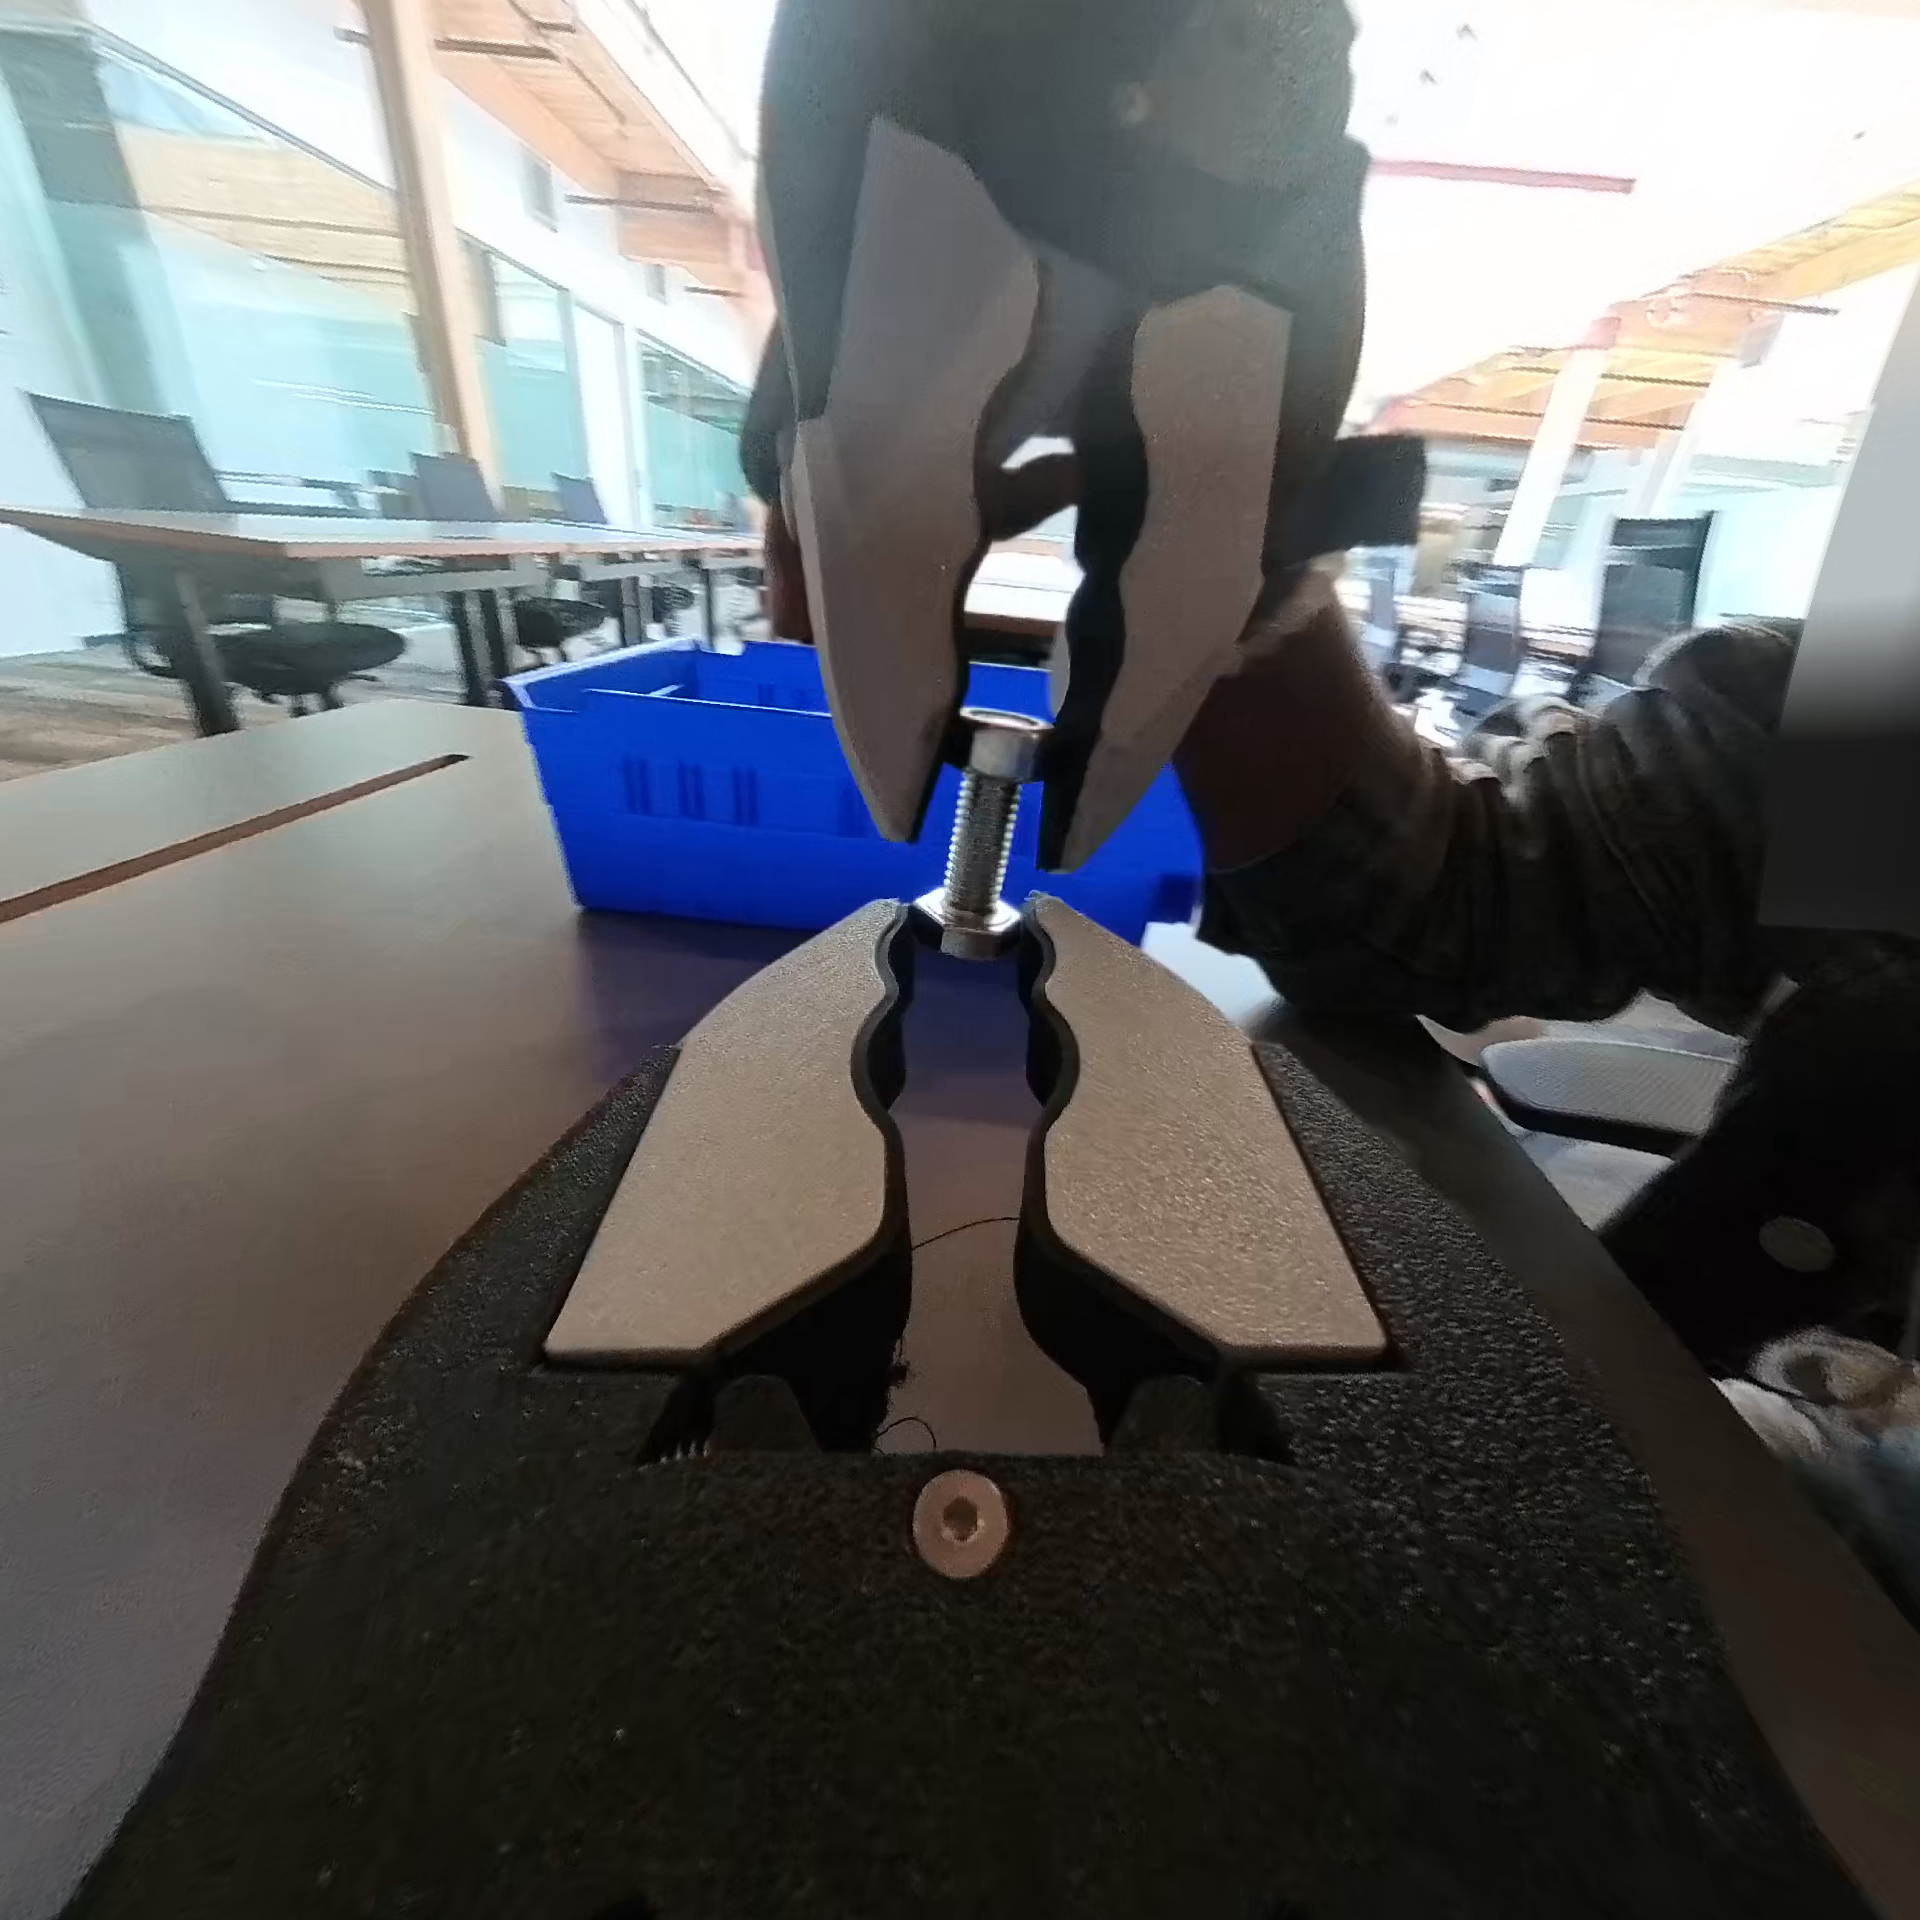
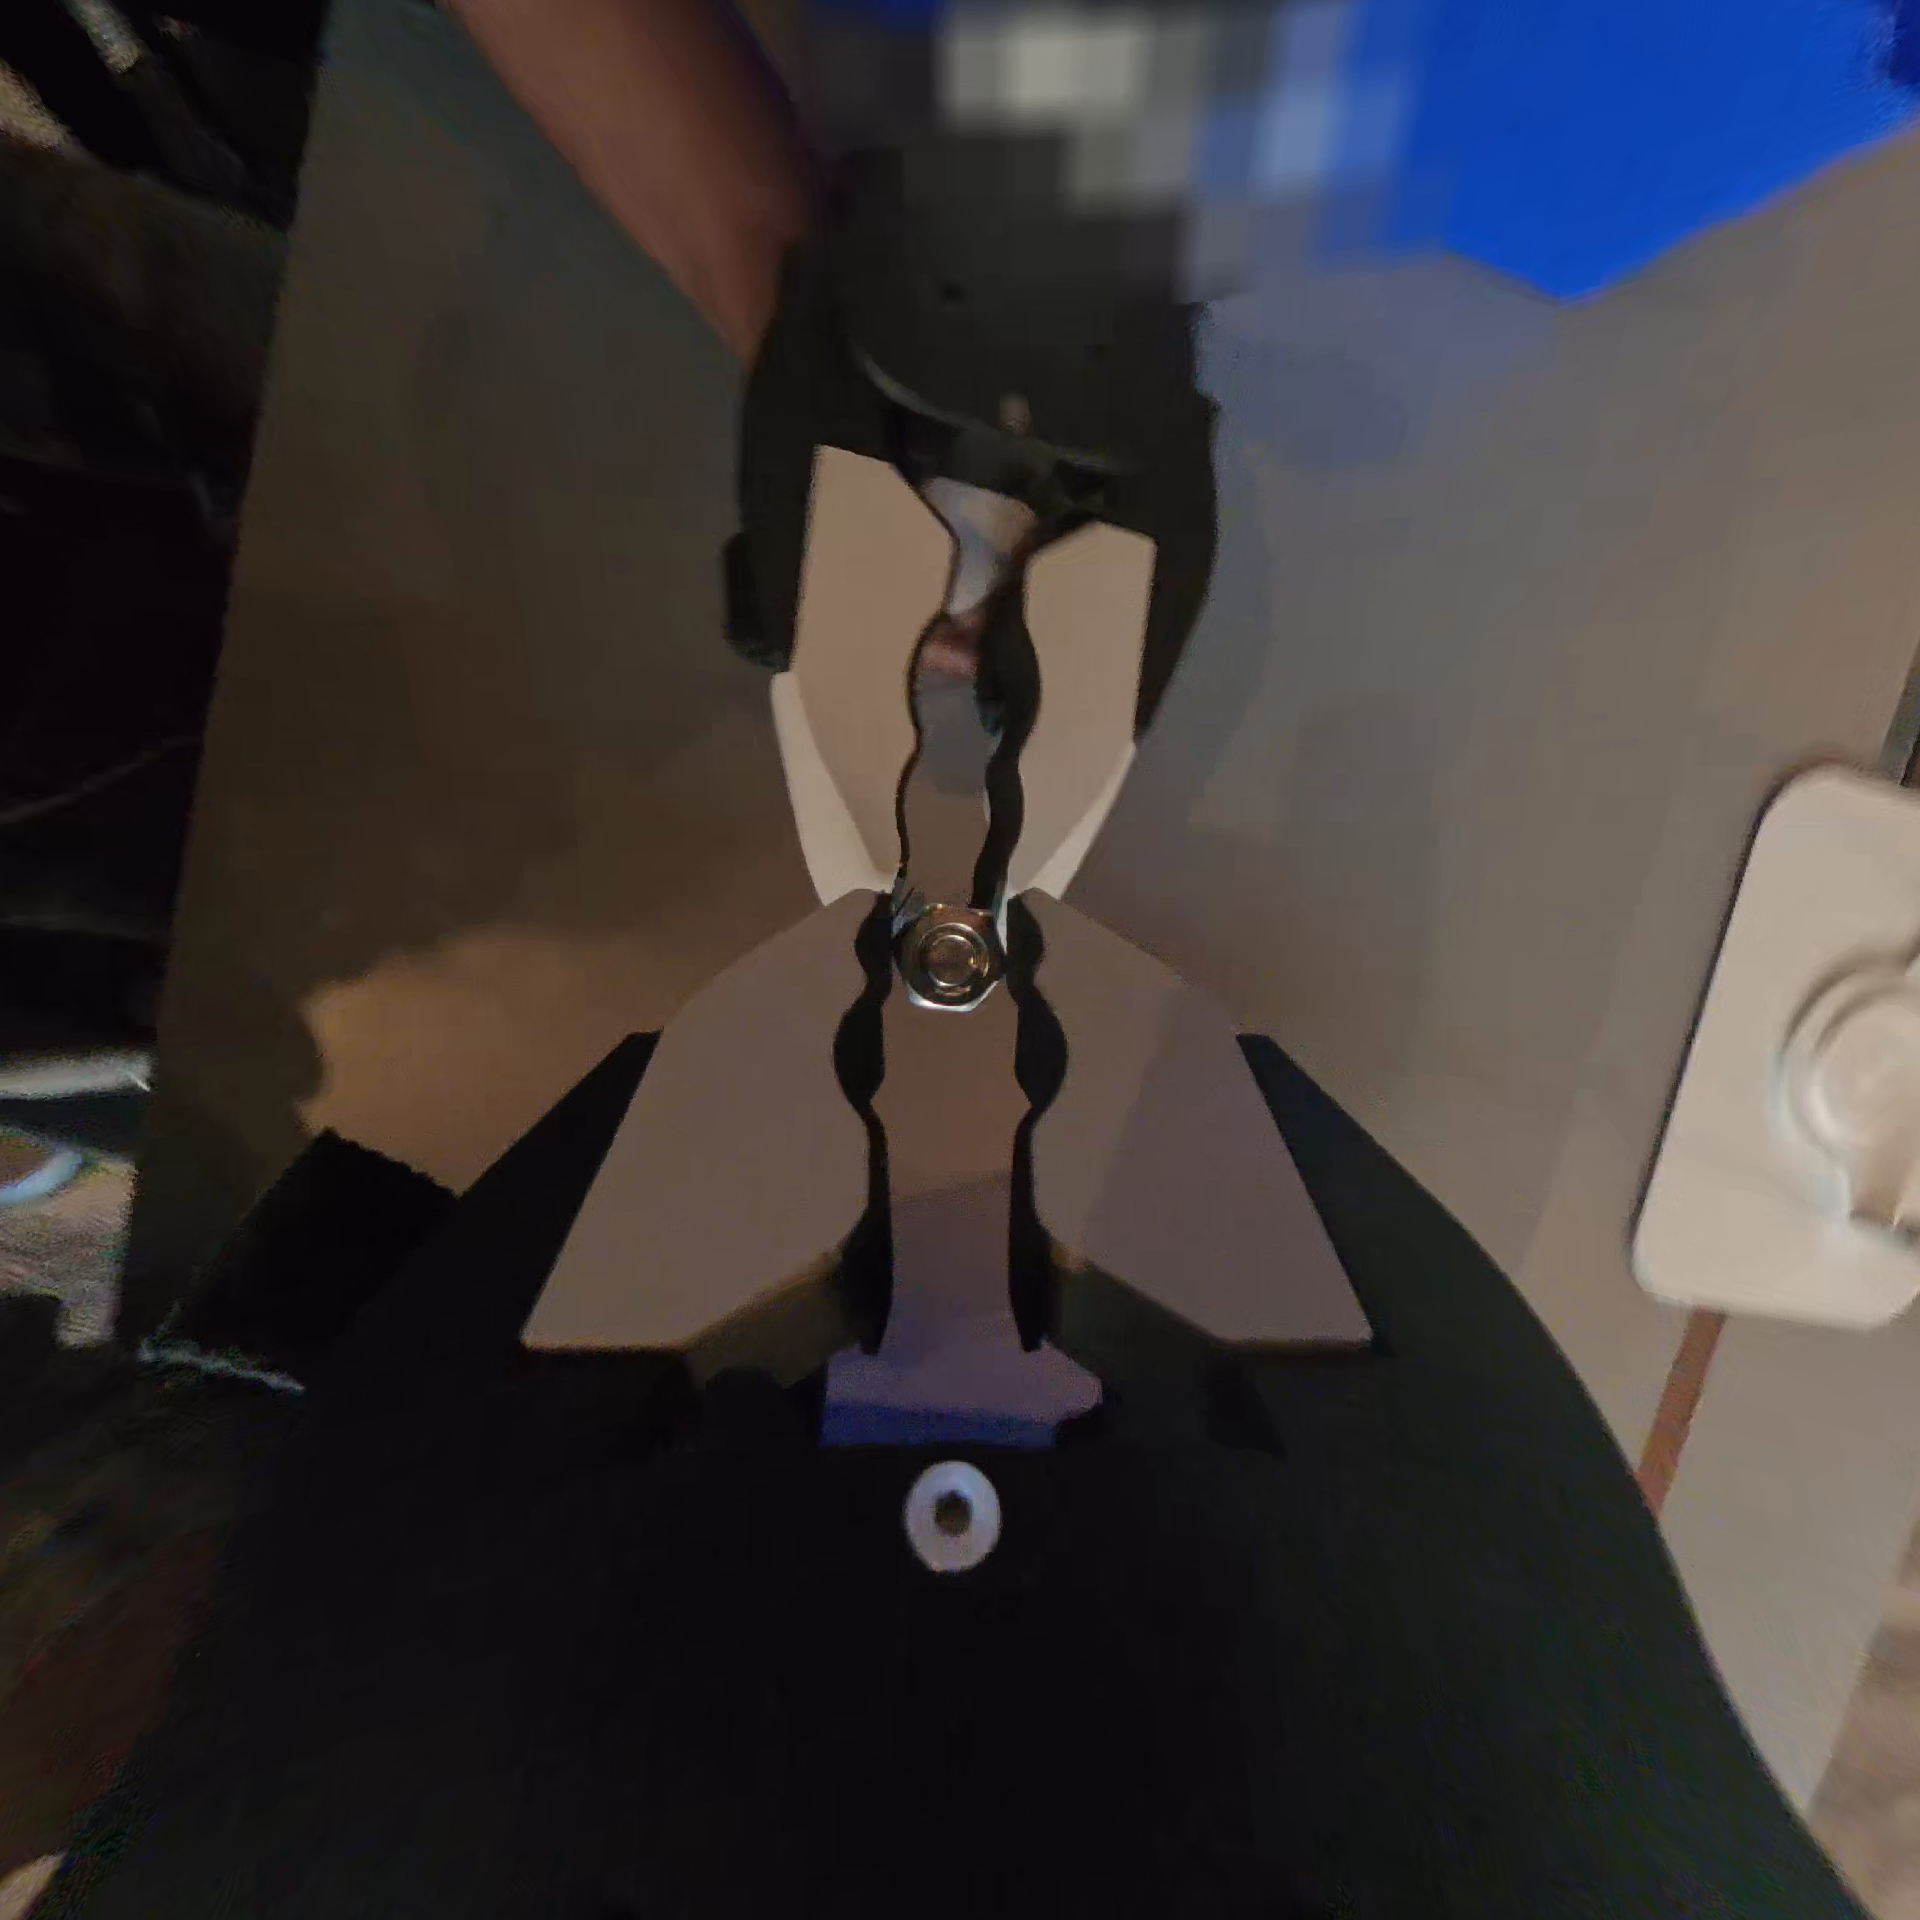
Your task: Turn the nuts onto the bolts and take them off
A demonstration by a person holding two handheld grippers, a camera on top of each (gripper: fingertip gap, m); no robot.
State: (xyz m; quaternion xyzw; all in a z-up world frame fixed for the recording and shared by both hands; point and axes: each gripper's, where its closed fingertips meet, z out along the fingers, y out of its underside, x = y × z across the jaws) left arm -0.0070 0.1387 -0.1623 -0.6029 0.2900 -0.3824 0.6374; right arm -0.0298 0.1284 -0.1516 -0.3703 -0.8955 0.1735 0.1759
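A silver bolt (image 1: pixel 971 831) stands upright above the dark table (image 1: pixel 260 1039), head up. A hex nut (image 1: pixel 966 935) sits on its lower threads. My left gripper (image 1: pixel 966 914) is shut on the nut at its fingertips. My right gripper (image 1: pixel 982 847) comes down from above, and its fingers close on the bolt's head (image 1: pixel 997 732). In the right wrist view I look straight down on the bolt head (image 2: pixel 945 956) between my right gripper's (image 2: pixel 951 902) fingertips. The left gripper (image 2: pixel 945 883) reaches in from the top of that view. The nut is mostly hidden under the head there.
A blue bin (image 1: pixel 727 790) stands on the table just behind the bolt. A person's sleeved arm (image 1: pixel 1507 852) reaches in from the right. A white block with a clear round part (image 2: pixel 1787 1091) lies on the table to the right. Office desks and chairs stand beyond. The grippers are tip to tip, or close to it.
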